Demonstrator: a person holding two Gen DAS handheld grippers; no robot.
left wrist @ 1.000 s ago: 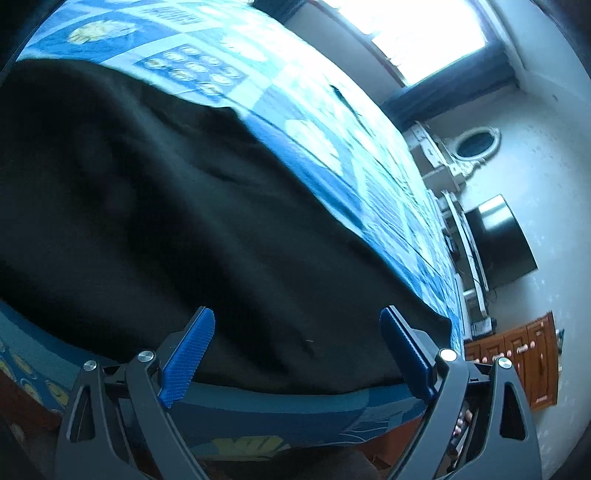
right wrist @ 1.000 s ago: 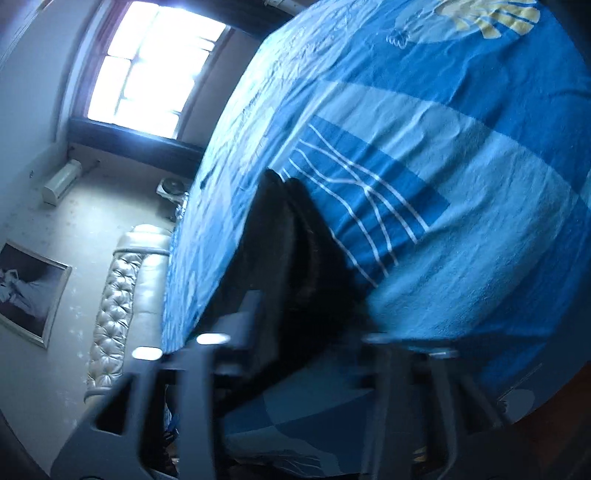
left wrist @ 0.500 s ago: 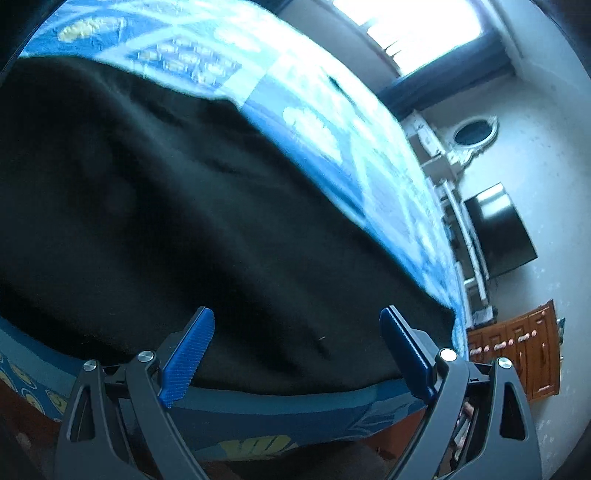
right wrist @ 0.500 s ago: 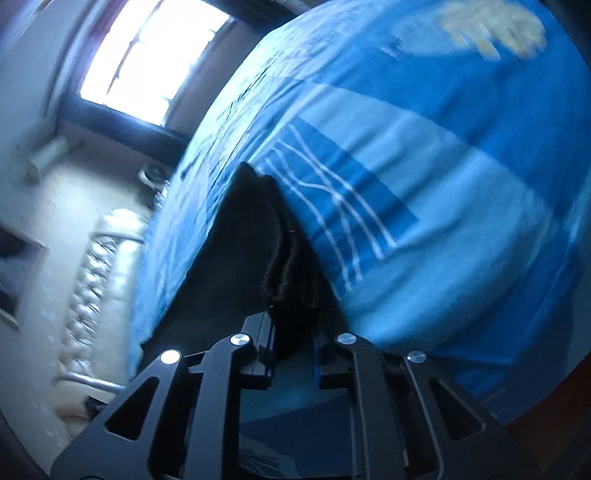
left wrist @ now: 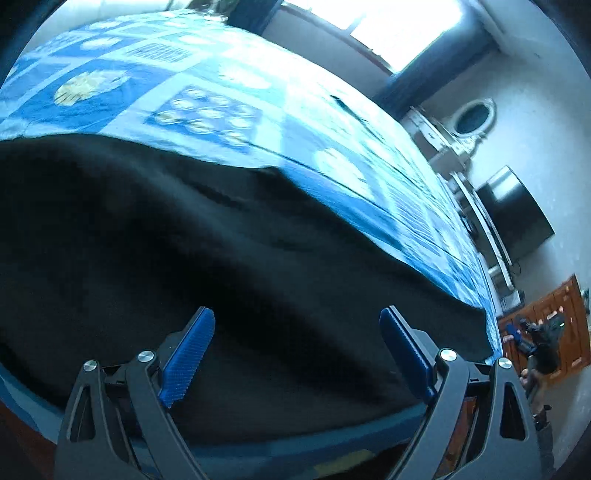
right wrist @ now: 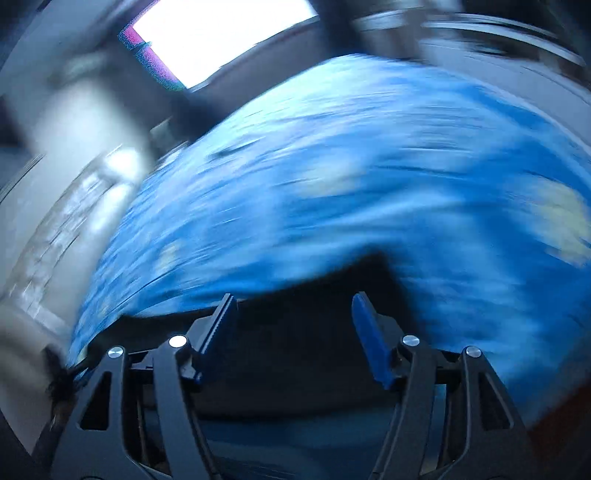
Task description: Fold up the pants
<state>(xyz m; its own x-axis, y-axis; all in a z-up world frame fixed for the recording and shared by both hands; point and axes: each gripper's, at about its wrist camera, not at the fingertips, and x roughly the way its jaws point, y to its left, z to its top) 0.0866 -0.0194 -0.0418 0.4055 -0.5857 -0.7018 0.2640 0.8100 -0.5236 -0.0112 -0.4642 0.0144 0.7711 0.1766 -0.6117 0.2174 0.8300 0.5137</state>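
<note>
The black pants (left wrist: pixel 221 258) lie spread on the blue patterned bedspread (left wrist: pixel 229 88), near the bed's front edge. My left gripper (left wrist: pixel 297 317) is open, its blue pads (left wrist: pixel 184 354) wide apart just above the pants, holding nothing. In the blurred right wrist view my right gripper (right wrist: pixel 291 306) is open with its blue pads (right wrist: pixel 369 339) apart over an end of the pants (right wrist: pixel 314 332), which lies on the bedspread (right wrist: pixel 369 184).
A bright window (left wrist: pixel 399 26) is behind the bed. A dresser with an oval mirror (left wrist: pixel 472 118), a dark TV screen (left wrist: pixel 517 214) and a wooden cabinet (left wrist: pixel 554 325) stand on the right. A tufted headboard (right wrist: pixel 66 229) shows on the left of the right wrist view.
My right gripper was shut on the pants' edge half a second ago; now it is open and the view has swung fast. My left gripper stayed open and tilted up slightly.
</note>
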